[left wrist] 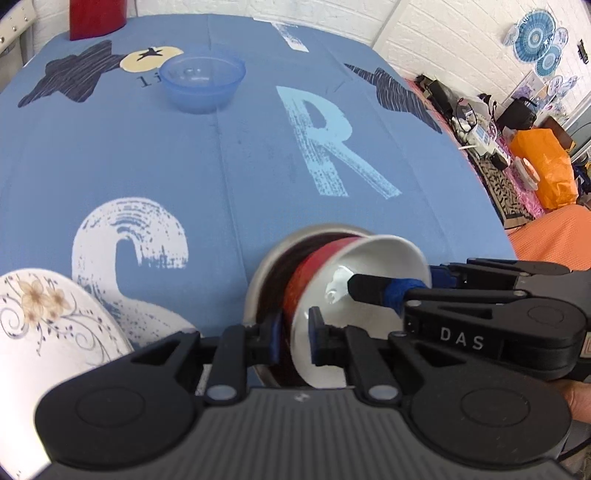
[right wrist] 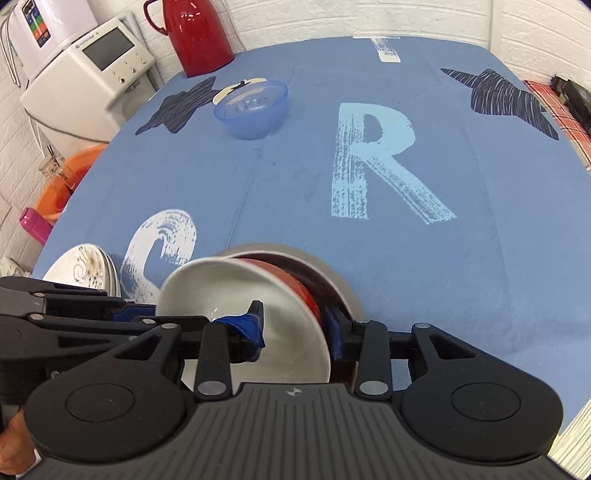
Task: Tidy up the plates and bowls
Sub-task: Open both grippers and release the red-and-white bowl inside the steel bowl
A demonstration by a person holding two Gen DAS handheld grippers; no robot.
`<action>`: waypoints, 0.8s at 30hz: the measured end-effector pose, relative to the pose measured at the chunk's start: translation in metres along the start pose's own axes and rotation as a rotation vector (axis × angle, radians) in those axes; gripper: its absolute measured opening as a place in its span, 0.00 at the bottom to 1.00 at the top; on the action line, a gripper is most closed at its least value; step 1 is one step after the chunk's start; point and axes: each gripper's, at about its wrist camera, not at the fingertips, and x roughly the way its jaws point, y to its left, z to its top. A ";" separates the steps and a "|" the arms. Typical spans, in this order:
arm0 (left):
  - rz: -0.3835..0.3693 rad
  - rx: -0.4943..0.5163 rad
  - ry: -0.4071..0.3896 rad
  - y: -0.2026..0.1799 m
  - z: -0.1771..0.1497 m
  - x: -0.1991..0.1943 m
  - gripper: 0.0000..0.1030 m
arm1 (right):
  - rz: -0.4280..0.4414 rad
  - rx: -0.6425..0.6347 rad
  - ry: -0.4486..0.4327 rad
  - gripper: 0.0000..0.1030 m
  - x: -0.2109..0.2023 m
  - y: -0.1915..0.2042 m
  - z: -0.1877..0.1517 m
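Both claws clenched on one tilted red bowl [left wrist: 325, 273], white inside: left claw [left wrist: 293, 334] pinching the near rim wall, right claw [right wrist: 295, 326] biting the opposite rim. Bowl nested partly into a silver bowl [left wrist: 258, 280] beneath, low over the blue desk [left wrist: 221, 158] near the printed "R". A translucent blue bowl [left wrist: 202, 83] upright and well apart at the far side; flowered plates [left wrist: 48, 325] stacked near the left edge, red jug [right wrist: 199, 37] at the back.

red jug [right wrist: 197, 35], white appliance [right wrist: 88, 70]
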 end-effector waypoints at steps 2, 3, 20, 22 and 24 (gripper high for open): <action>-0.016 -0.007 -0.018 0.003 0.006 -0.009 0.08 | 0.015 0.017 -0.011 0.20 -0.005 -0.004 0.005; -0.030 -0.009 -0.029 0.004 0.009 -0.014 0.09 | 0.018 0.023 -0.023 0.20 -0.009 -0.005 0.007; 0.072 0.020 -0.165 -0.001 0.036 -0.015 0.45 | -0.009 0.006 -0.073 0.21 -0.008 -0.014 0.017; 0.088 0.029 -0.163 -0.001 0.033 -0.011 0.45 | -0.031 -0.027 -0.061 0.22 -0.002 -0.011 0.013; 0.115 0.054 -0.166 -0.004 0.031 -0.007 0.45 | -0.054 -0.070 -0.041 0.24 0.004 -0.008 0.011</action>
